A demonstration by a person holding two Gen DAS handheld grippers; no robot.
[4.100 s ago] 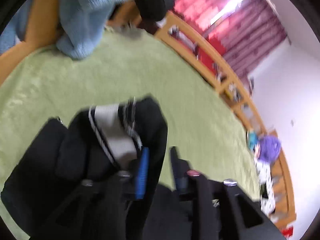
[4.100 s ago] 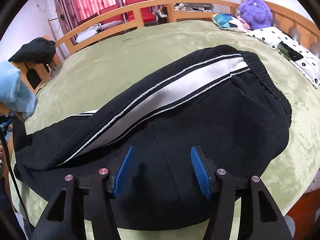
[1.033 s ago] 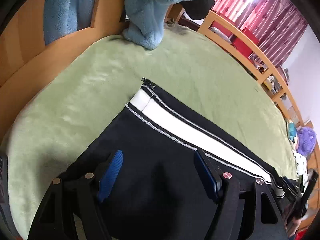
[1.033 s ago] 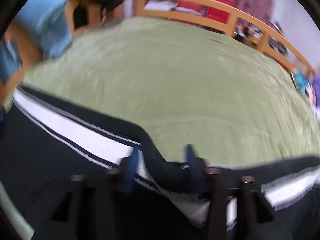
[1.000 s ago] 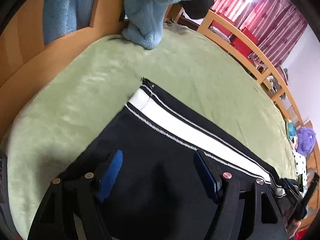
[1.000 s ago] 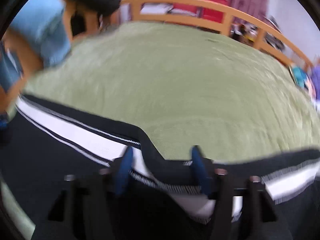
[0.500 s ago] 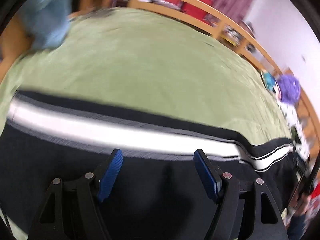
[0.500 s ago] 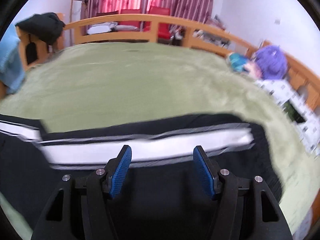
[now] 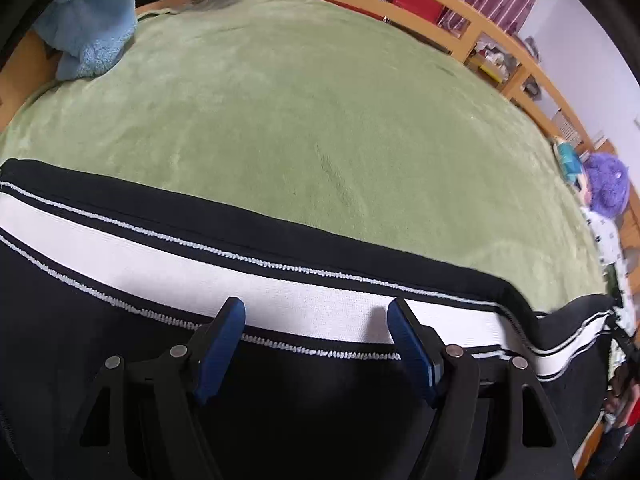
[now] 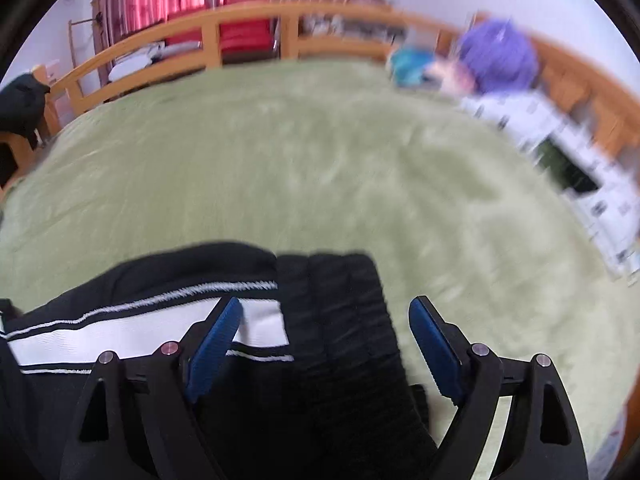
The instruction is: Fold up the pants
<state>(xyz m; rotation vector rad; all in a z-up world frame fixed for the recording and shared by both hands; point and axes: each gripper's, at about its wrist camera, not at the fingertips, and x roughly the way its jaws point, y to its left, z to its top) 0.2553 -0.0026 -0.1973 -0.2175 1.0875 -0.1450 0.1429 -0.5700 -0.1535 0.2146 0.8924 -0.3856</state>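
Observation:
Black pants point(image 9: 280, 392) with a white side stripe point(image 9: 168, 256) lie flat on a green bed cover point(image 9: 320, 112). My left gripper point(image 9: 316, 320) is open and empty, hovering over the leg with its fingertips at the stripe. In the right wrist view the pants' ribbed waistband point(image 10: 340, 312) lies between the fingers of my right gripper point(image 10: 324, 320), which is open and empty above it. The right wrist view is motion-blurred.
A wooden rail point(image 9: 440, 12) runs around the bed. A light blue fleece point(image 9: 92, 28) hangs at the far left. A purple plush toy point(image 10: 496, 56) and a white patterned pillow point(image 10: 568, 168) lie at the right end. A dark garment point(image 10: 20, 104) hangs on the rail.
Both grippers have swung right along the pants. The left now sits over the middle of the striped leg, the right has reached the waistband end.

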